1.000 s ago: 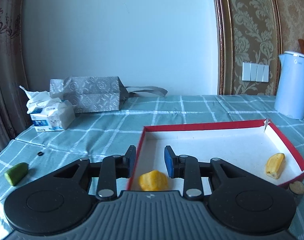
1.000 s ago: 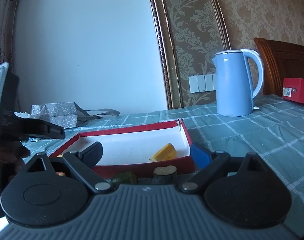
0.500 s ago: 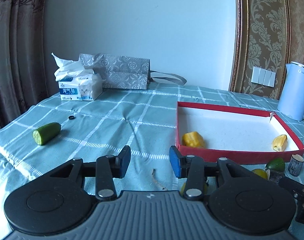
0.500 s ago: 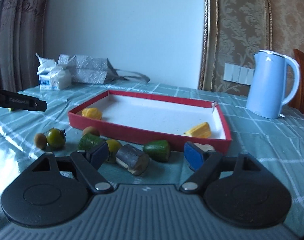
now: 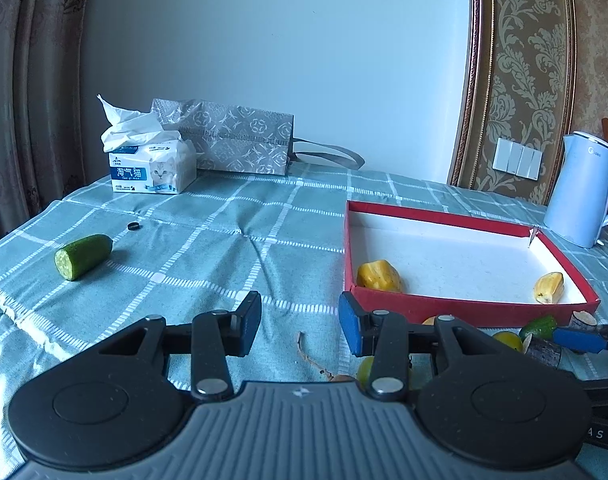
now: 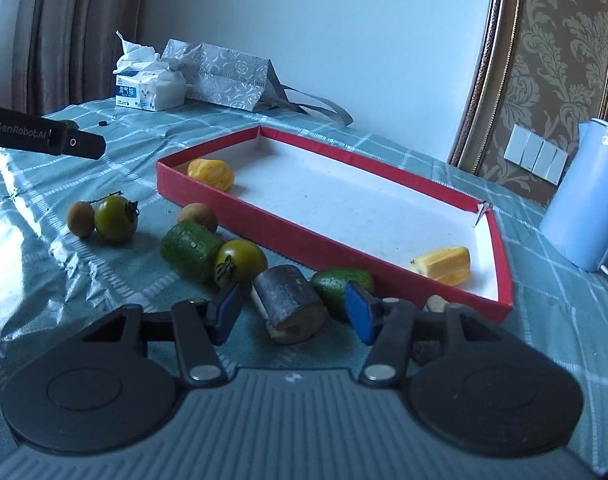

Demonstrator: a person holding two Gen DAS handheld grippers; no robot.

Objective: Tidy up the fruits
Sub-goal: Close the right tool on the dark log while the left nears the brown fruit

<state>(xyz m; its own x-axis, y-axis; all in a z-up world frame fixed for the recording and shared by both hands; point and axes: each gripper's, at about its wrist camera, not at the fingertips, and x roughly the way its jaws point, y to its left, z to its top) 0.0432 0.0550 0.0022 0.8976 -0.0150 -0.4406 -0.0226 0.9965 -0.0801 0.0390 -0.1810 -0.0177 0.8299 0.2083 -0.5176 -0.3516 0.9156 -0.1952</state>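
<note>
Between the right gripper (image 6: 292,312) fingers, spread wide, lies a dark cut log piece (image 6: 290,304), not gripped. Left gripper (image 5: 300,322) also wide, holding nothing, over green cloth (image 5: 208,248). Red tray (image 6: 383,258) beyond holds two yellow pieces (image 6: 210,174); tomatoes (image 6: 240,262), cucumber chunk (image 6: 190,250) alongside.
</note>
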